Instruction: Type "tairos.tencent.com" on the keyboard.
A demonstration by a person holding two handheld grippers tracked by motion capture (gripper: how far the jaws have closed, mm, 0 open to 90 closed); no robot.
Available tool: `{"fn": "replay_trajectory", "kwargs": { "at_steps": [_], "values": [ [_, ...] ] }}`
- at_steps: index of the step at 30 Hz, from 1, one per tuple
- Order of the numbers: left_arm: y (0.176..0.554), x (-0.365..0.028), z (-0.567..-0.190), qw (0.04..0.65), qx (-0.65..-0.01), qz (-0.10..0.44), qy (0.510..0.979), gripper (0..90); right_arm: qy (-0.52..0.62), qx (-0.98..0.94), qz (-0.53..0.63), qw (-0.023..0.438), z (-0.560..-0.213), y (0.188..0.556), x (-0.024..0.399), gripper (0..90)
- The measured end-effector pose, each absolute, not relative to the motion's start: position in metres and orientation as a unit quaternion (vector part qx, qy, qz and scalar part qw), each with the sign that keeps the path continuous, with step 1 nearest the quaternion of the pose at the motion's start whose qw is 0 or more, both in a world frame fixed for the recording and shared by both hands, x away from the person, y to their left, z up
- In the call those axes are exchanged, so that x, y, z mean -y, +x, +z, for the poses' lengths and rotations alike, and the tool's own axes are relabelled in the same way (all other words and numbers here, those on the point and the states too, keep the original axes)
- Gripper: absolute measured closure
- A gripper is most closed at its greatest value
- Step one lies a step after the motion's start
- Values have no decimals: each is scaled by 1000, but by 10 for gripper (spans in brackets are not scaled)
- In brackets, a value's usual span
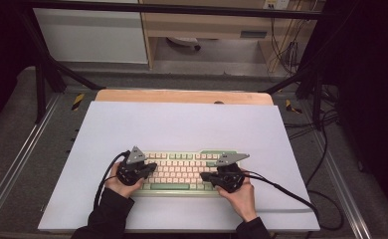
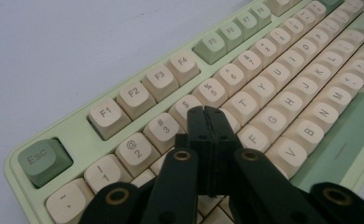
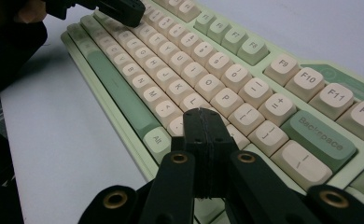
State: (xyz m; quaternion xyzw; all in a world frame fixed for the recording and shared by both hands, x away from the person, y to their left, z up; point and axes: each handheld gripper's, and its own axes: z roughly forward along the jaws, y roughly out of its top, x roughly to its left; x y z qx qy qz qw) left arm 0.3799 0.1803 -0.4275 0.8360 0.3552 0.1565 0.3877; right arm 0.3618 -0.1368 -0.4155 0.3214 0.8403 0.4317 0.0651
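High view: one keyboard (image 1: pixel 182 172) under two clenched grippers, left gripper (image 1: pixel 149 168) and right gripper (image 1: pixel 207 176).

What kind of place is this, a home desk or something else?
Probably a lab recording rig: black metal frame around the white-covered table, loose cables behind, and a pale green keyboard with cream keys set out.
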Motion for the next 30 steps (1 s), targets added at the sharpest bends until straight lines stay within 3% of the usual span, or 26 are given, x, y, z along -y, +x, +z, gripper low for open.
{"fn": "replay_trajectory", "kwargs": {
  "at_steps": [30],
  "values": [
    [367, -194, -416, 402, -347, 146, 834, 896, 316, -839, 439, 63, -412, 360, 131, 900]
  ]
}}
